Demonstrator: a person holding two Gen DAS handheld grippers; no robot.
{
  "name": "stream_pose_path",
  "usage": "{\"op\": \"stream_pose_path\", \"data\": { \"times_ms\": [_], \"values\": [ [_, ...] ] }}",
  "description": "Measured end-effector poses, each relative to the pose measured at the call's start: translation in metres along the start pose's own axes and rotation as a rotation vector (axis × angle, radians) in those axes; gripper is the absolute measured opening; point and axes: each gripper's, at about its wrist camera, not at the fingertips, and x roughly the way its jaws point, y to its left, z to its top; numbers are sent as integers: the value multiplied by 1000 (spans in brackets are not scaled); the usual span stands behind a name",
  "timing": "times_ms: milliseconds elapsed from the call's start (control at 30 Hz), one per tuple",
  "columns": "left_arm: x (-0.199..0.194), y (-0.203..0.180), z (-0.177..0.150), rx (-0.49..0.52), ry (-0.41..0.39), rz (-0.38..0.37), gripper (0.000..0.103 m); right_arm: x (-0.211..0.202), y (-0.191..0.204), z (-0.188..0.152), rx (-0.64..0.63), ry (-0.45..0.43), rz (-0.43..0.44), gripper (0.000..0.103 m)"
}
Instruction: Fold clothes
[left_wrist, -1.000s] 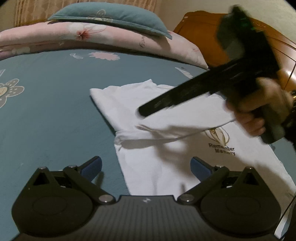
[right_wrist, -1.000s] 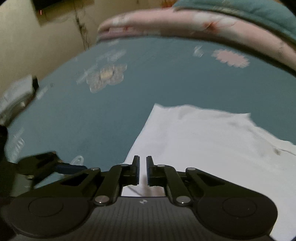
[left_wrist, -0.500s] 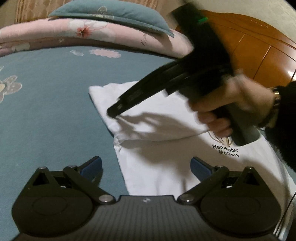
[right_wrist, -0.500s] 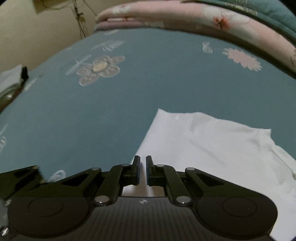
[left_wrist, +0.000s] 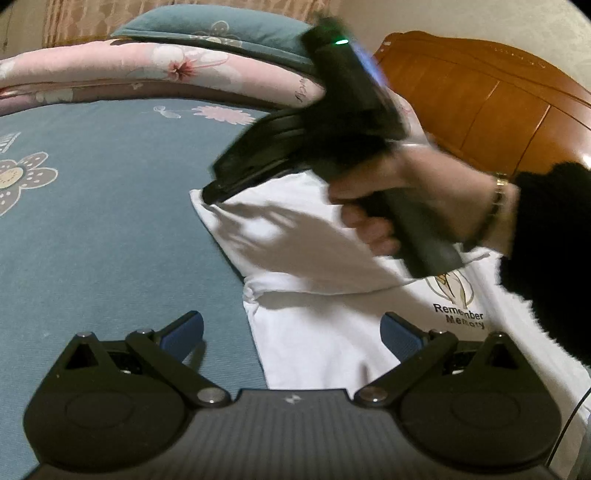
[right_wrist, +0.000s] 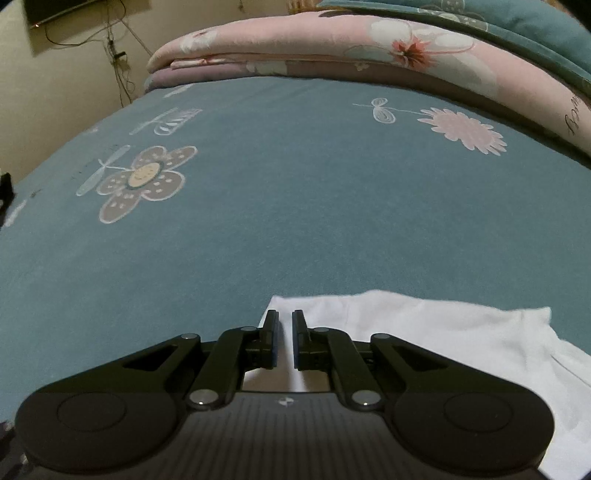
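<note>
Bedsheet (left_wrist: 110, 221), teal with printed flowers, fills the left of both views. A folded pink quilt (left_wrist: 147, 70) lies along its far edge with a teal pillow (left_wrist: 221, 29) on top.

The left gripper (left_wrist: 291, 332) hangs low over the bed with its jaws spread wide and nothing between them. Its left blue pad is over bare sheet and its right one over the cloth.

The white T-shirt (left_wrist: 332, 266) lies flat on the sheet to the right of centre. Its upper part is folded over in a broad flap, and a small print (left_wrist: 458, 314) reading "Remember Memory" shows below the fold.

The right gripper (left_wrist: 212, 192) slants down to the flap's far left corner. In its own view (right_wrist: 284, 325) the jaws stand a narrow slit apart and have just been opening. The corner of the white cloth shows in and under that slit, and the pads do not visibly press on it.

Further right, a hand (left_wrist: 388, 195) grips the tool's handle, with a black sleeve (left_wrist: 546, 240) behind it. A wooden headboard (left_wrist: 480, 99) is at the far right.
</note>
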Motion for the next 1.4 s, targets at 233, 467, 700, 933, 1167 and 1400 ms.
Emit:
{"op": "stream_pose_path", "data": {
  "times_ms": [233, 467, 700, 933, 1167, 1400],
  "values": [
    [2, -4, -3, 27, 16, 19, 101, -52, 12, -36, -115, 106, 143, 10],
    [4, 0, -2, 30, 11, 8, 101, -44, 34, -59, -152, 146, 171, 21],
    [2, 3, -4, 23, 8, 4, 101, -77, 9, -53, -56, 74, 223, 21],
    [3, 1, -4, 39, 14, -5, 101, -53, 2, -71, 63, 159, 296, 25],
    [6, -3, -2, 39, 14, -8, 101, -77, -31, -72, 143, 98, 230, 25],
    [9, -12, 1, 48, 4, -10, 101, -72, -50, -73, 236, 95, 218, 28]
  ]
}}
